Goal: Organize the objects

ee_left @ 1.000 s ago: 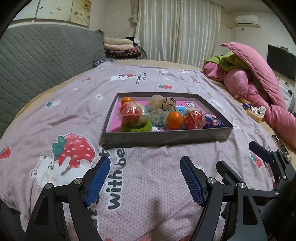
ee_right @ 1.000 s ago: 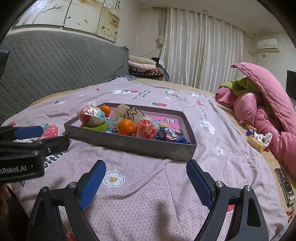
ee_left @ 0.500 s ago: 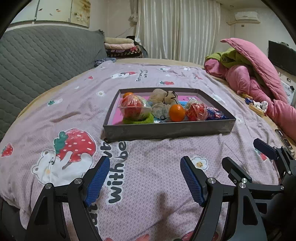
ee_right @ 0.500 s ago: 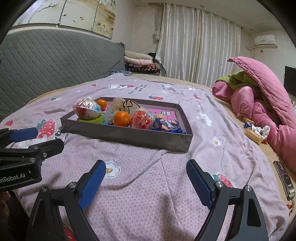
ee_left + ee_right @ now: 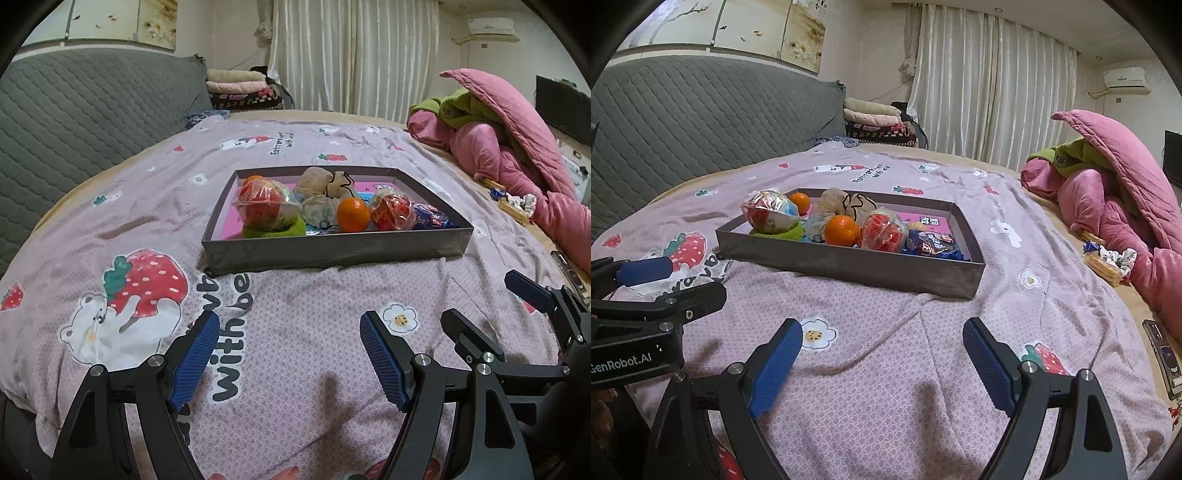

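Grey cardboard tray point(image 5: 332, 247) sits mid-bed on the pink strawberry-print bedspread point(image 5: 110, 229), toward 12 o'clock from both claws, holding an orange point(image 5: 353, 219), plastic-wrapped red fruit point(image 5: 392, 212), a green ring point(image 5: 277, 232) and a blue snack packet point(image 5: 430, 219). Left claw point(image 5: 290, 356) and right claw point(image 5: 882, 363) hover over the bedspread, jaws spread wide and empty.

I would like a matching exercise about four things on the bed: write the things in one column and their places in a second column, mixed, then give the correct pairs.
Things:
1. orange
2. blue snack packet
3. green ring
4. pink quilt

Places:
A. under the big wrapped ball, near left of the grey tray
B. heaped outside the tray, far right
C. near right corner of the tray
D. middle of the tray, near its front wall

Pairs: 1-D, 2-C, 3-A, 4-B
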Tool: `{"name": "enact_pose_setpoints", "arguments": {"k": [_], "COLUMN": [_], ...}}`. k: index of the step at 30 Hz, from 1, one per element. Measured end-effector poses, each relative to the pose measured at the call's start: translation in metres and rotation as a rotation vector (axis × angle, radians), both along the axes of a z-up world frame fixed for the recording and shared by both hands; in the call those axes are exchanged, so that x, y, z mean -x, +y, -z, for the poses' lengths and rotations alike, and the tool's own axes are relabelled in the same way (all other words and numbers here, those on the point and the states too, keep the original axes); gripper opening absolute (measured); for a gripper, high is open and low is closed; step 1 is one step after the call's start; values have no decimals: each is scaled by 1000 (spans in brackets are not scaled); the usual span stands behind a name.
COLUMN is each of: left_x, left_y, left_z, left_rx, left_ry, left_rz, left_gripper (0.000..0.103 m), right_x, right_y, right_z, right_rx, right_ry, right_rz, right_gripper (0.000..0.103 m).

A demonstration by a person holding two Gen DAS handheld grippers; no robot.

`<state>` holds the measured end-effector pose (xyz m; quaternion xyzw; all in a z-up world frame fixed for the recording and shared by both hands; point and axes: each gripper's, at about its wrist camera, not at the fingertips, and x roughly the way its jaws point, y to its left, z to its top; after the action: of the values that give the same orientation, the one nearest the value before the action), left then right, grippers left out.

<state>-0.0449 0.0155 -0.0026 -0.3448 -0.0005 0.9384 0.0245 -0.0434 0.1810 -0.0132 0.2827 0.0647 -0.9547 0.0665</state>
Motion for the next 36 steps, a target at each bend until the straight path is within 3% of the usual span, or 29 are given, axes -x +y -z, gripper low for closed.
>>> {"name": "enact_pose_setpoints", "arguments": {"k": [36], "left_x": [8], "left_y": [-7], "left_z": [15], "left_rx": [-12], "left_ry": [-44], "left_rz": [-33], "left_gripper": [79], "right_x": [6], "right_y": [0], "right_z": [10], "right_rx": [-14], "right_ry": [-28], "right_rz": [6], "right_gripper": [88]}}
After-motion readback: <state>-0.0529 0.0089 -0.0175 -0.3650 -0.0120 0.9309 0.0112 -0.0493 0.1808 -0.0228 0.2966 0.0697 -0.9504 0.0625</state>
